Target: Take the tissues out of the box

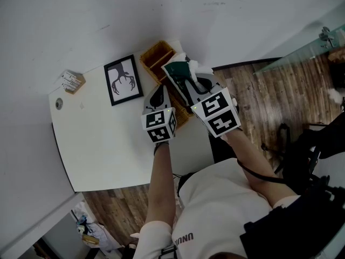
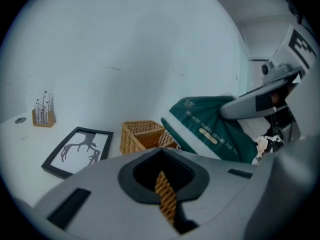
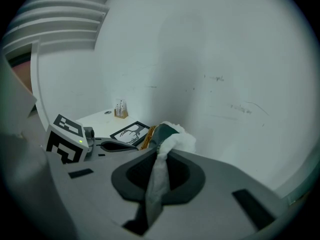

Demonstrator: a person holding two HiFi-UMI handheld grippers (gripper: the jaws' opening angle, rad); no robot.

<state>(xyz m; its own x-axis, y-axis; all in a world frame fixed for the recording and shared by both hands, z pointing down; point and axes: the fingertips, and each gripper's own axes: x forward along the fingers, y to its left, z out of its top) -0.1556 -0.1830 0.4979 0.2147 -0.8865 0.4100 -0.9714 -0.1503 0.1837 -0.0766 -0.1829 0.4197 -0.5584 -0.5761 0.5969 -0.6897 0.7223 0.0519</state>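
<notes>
Fingers (image 3: 208,214) of your right gripper (image 3: 160,158) are pressed together on a white tissue (image 3: 181,142), which runs from between the jaws back to the green tissue box (image 1: 180,77). Your left gripper (image 2: 162,170) is closed as well. Its own view shows a strip of wickerwork pinched between the jaws, which reads as the wall of the wicker basket (image 2: 142,136).

The box sits at the far edge of the white table (image 1: 108,144), close to the wall. It is tilted up over the basket, with its raised end toward your right gripper and its lower end down at the wickerwork. Whether it rests inside a compartment or only leans on the rim can't be told from these views. A framed antler picture (image 1: 123,80) lies flat just beside the basket.

The step in hand looks like the first pull: the sheet is gripped and partly drawn, but not yet free of the opening. The tilt suggests the box is riding up with the tissue rather than letting it go.

The next move calls for a steady draw up and away along the line of the opening while something holds the box down. Your left gripper steadies the basket, not the box, so you may need to shift that hold or the box could lift with the sheet. A sharp tug risks tearing the tissue.
</notes>
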